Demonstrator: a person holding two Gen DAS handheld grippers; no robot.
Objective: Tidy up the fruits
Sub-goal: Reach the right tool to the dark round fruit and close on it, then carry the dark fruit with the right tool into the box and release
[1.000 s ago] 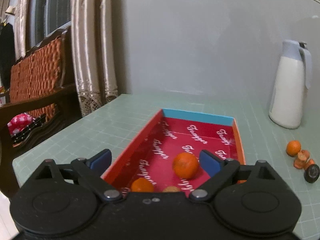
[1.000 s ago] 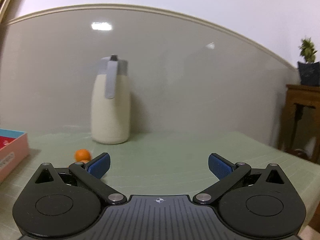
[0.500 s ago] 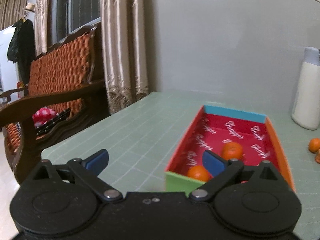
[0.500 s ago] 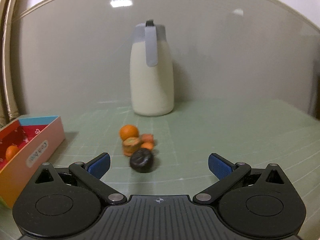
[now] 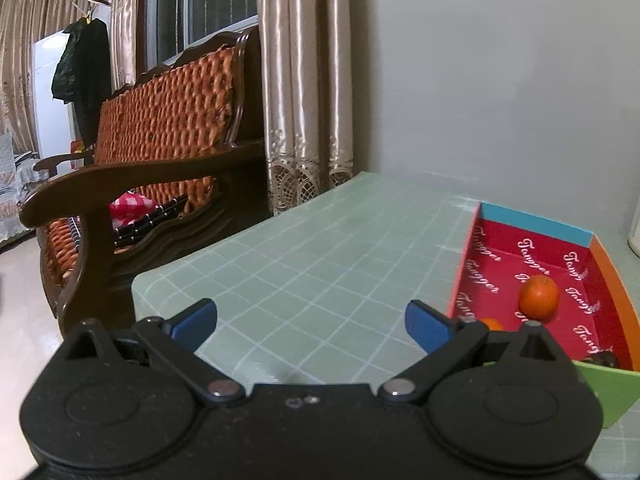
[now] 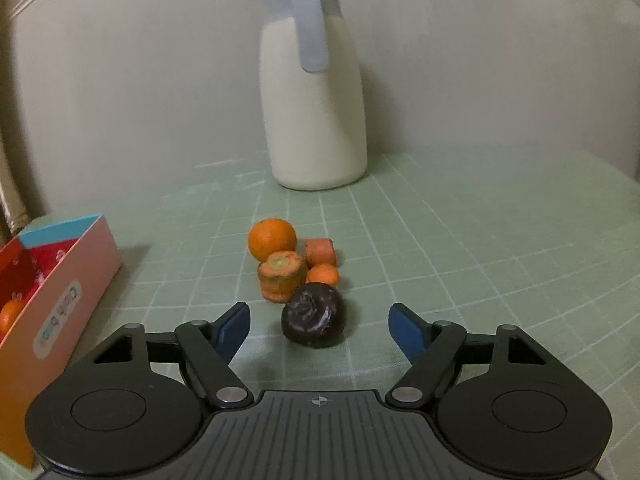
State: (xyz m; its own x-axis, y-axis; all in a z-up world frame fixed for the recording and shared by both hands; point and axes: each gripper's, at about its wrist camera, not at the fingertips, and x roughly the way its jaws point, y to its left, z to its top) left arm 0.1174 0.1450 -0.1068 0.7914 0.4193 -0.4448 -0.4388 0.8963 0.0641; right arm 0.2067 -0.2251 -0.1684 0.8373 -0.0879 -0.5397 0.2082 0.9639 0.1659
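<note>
Right gripper: the black two-finger right gripper (image 6: pixel 318 326) has swung from a view of bare desk toward the loose pile of produce; its jaws have just been closing from their widest, yet they stand apart with blue pads clear of everything; the round dark purple fruit (image 6: pixel 313 315) sits between the tips, untouched.
Left gripper: the black left gripper (image 5: pixel 312 324) has drifted leftward off the box; a second ago its tips framed the box interior, now they frame bare mat; jaws spread about as wide as they go, holding nothing.
Loose pile: just beyond the dark fruit lie a cut orange carrot chunk (image 6: pixel 282 276), a second carrot piece (image 6: pixel 320 251), a small orange citrus (image 6: pixel 323 274) and a larger round orange (image 6: pixel 272 239); all close together, some touching, on the green gridded desk mat (image 6: pixel 460 248).
Box: the shallow cardboard box with red printed lining (image 5: pixel 504 256) stands left of the pile; one orange (image 5: pixel 539 297) rests in it, a second orange (image 5: pixel 491 323) peeks from behind the left gripper's right finger, and something dark shows at the near corner, too hidden to name.
Backdrop: a cream vacuum jug with grey lid (image 6: pixel 314 92) stands far behind the pile.
Meaning: the right hand looks lined up to pick the dark fruit next; the left has cleared the way over the box; four pieces would remain outside, and the carrots may not belong with fruit.
</note>
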